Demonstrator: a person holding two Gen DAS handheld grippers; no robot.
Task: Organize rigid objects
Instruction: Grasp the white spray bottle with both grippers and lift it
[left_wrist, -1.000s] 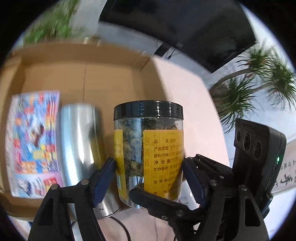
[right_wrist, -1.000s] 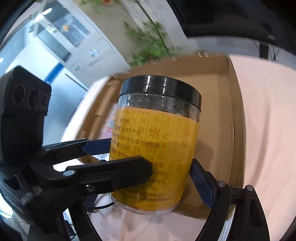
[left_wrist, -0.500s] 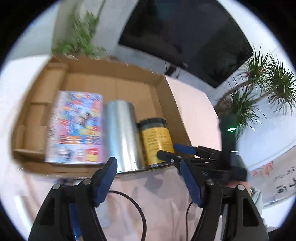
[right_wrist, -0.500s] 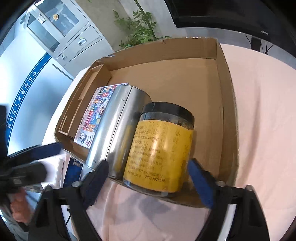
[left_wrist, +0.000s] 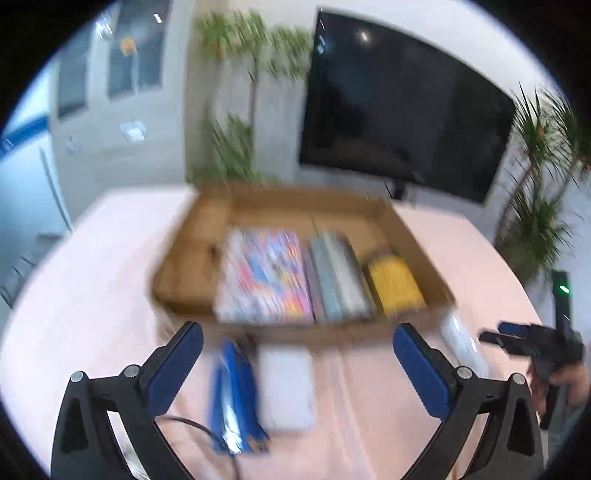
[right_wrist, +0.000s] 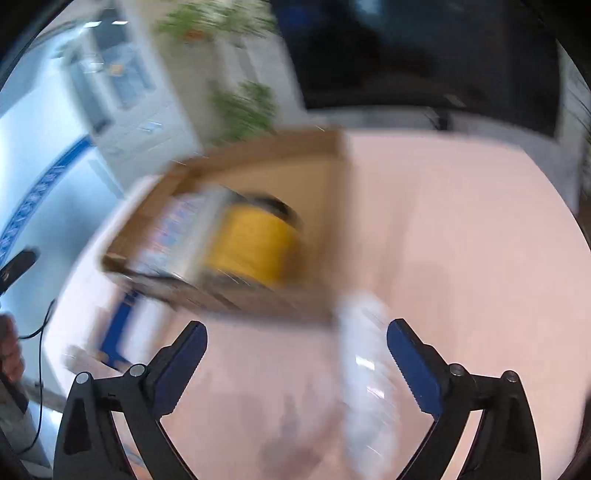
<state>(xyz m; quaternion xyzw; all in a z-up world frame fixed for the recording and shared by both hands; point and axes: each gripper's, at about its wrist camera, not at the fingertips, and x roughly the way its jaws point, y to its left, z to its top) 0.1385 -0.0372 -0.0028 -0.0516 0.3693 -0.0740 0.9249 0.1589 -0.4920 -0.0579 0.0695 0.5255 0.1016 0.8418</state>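
A shallow cardboard box (left_wrist: 192, 258) on the pink table holds a colourful flat pack (left_wrist: 266, 277), a silver can (left_wrist: 338, 277) and a yellow-labelled jar (left_wrist: 393, 286), side by side. The box (right_wrist: 332, 173) and the jar (right_wrist: 251, 243) also show blurred in the right wrist view. My left gripper (left_wrist: 297, 363) is open and empty, above the table in front of the box. My right gripper (right_wrist: 295, 363) is open and empty; a clear plastic bottle (right_wrist: 365, 369) lies on the table between its fingers. It appears at the right in the left wrist view (left_wrist: 513, 338).
A blue pack (left_wrist: 232, 395) and a white flat box (left_wrist: 286, 387) lie on the table in front of the cardboard box. The clear bottle (left_wrist: 461, 343) lies to their right. A black cable (left_wrist: 184, 424) runs near the left gripper. A dark screen (left_wrist: 399, 110) and plants stand behind.
The right gripper let go of the jar, which now lies in the box beside the silver can. Both grippers pulled back from the box and opened wide.
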